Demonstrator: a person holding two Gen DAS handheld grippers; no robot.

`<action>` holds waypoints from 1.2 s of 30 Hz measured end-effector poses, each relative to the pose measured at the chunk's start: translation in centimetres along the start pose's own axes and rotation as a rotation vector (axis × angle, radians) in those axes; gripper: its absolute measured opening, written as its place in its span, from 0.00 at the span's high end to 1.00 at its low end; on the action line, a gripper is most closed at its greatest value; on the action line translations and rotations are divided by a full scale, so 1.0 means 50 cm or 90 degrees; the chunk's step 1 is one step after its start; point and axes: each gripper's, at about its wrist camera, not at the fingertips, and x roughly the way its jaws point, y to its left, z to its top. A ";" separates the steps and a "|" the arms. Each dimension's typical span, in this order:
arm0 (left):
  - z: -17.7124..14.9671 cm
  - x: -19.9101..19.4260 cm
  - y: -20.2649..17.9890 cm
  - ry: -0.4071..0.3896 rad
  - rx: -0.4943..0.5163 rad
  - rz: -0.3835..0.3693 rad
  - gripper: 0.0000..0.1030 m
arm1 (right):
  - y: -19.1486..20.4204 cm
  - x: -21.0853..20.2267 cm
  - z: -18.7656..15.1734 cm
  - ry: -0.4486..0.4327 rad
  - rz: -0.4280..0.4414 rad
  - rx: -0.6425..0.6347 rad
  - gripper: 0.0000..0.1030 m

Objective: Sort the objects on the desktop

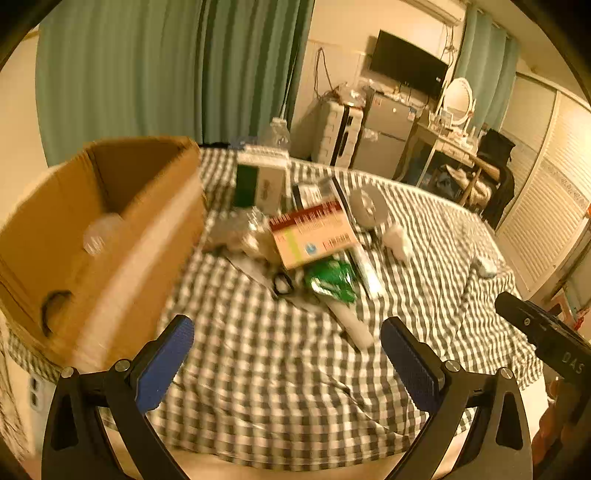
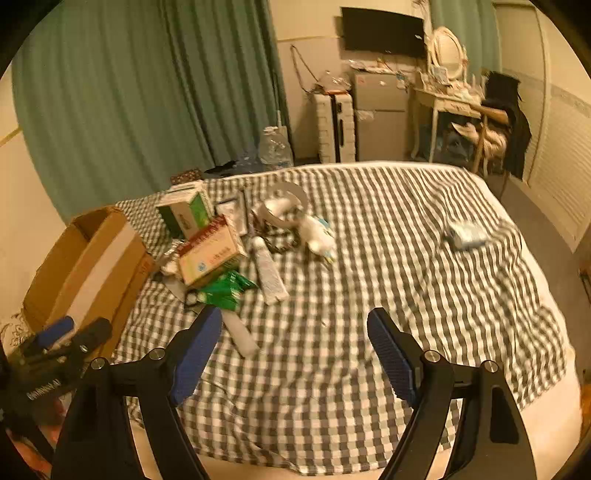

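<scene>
Desktop objects (image 2: 221, 254) lay piled on the checkered bed (image 2: 369, 295) beside the open cardboard box (image 1: 110, 229), a tube (image 2: 269, 273) just right of the pile; left gripper (image 1: 286, 350) and right gripper (image 2: 293, 354) both hovered with fingers spread wide, nothing between them

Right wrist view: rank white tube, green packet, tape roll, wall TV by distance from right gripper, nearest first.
From the right gripper:
1. White plastic tube, just ahead-left, by the left finger.
2. Green foil packet, further left.
3. Grey tape roll, mid-table.
4. Black wall TV, across the room.
</scene>
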 end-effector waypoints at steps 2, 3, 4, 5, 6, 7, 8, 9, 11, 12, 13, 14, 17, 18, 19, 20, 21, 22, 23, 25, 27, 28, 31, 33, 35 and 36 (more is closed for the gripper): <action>-0.017 0.028 -0.021 0.015 0.007 0.002 0.00 | -0.020 0.014 -0.012 0.004 -0.002 0.013 0.21; -0.021 0.039 -0.027 0.020 0.009 0.001 0.00 | -0.032 0.021 -0.018 0.007 0.001 0.025 0.21; -0.027 0.050 -0.035 0.025 0.011 0.003 0.00 | -0.043 0.026 -0.024 0.008 0.007 0.034 0.21; -0.031 0.065 -0.043 0.032 0.013 0.005 0.00 | -0.050 0.029 -0.032 0.010 0.012 0.040 0.21; -0.034 0.075 -0.049 0.036 0.014 0.006 0.00 | -0.057 0.038 -0.034 0.014 0.011 0.043 0.21; -0.037 0.086 -0.056 0.041 0.016 0.006 0.00 | -0.061 0.041 -0.035 0.015 0.007 0.043 0.21; -0.037 0.099 -0.066 0.045 0.022 0.011 0.00 | -0.065 0.047 -0.035 0.015 0.003 0.043 0.21; -0.033 0.110 -0.071 0.046 0.026 0.015 0.00 | -0.066 0.052 -0.035 0.016 0.005 0.042 0.21; -0.023 0.131 -0.080 0.047 0.031 0.017 0.00 | -0.070 0.065 -0.033 0.020 0.008 0.041 0.21; -0.016 0.144 -0.085 0.045 0.034 0.016 0.00 | -0.073 0.075 -0.033 0.024 0.007 0.040 0.21; -0.009 0.153 -0.087 0.043 0.038 0.016 0.00 | -0.076 0.085 -0.033 0.030 0.007 0.041 0.21; -0.001 0.169 -0.093 0.036 0.046 0.016 0.00 | -0.078 0.093 -0.034 0.035 0.008 0.043 0.21; 0.018 0.212 -0.099 0.029 0.067 0.007 0.00 | -0.087 0.112 -0.034 0.044 0.012 0.053 0.21; 0.022 0.226 -0.100 0.030 0.074 0.004 0.00 | -0.090 0.117 -0.034 0.046 0.014 0.055 0.21; 0.026 0.241 -0.103 0.032 0.082 0.006 0.00 | -0.093 0.126 -0.032 0.051 0.017 0.057 0.21; 0.032 0.261 -0.106 0.036 0.091 0.011 0.00 | -0.094 0.132 -0.030 0.052 0.017 0.056 0.21; 0.035 0.273 -0.107 0.037 0.094 0.014 0.00 | -0.091 0.142 -0.028 0.055 0.014 0.049 0.21; 0.038 0.287 -0.109 0.039 0.098 0.015 0.00 | -0.089 0.152 -0.025 0.058 0.010 0.042 0.21; 0.041 0.304 -0.111 0.044 0.104 0.015 0.00 | -0.085 0.161 -0.024 0.060 0.009 0.036 0.21; 0.043 0.328 -0.115 0.048 0.125 0.019 0.00 | -0.076 0.182 -0.021 0.070 0.003 0.022 0.21; 0.046 0.343 -0.115 0.044 0.145 0.016 0.01 | -0.069 0.195 -0.022 0.075 0.007 0.011 0.21; 0.046 0.348 -0.116 0.047 0.152 0.012 0.05 | -0.066 0.201 -0.022 0.077 0.006 0.007 0.21; 0.048 0.352 -0.114 0.049 0.172 0.005 0.44 | -0.052 0.222 -0.017 0.083 0.006 -0.014 0.21; 0.048 0.351 -0.111 0.064 0.192 -0.012 0.50 | -0.040 0.237 -0.003 0.078 0.011 -0.035 0.21; 0.048 0.338 -0.104 0.059 0.199 -0.021 0.52 | -0.024 0.251 0.016 0.064 0.010 -0.060 0.21; 0.048 0.333 -0.098 0.059 0.195 -0.026 0.53 | -0.019 0.257 0.022 0.060 0.014 -0.067 0.21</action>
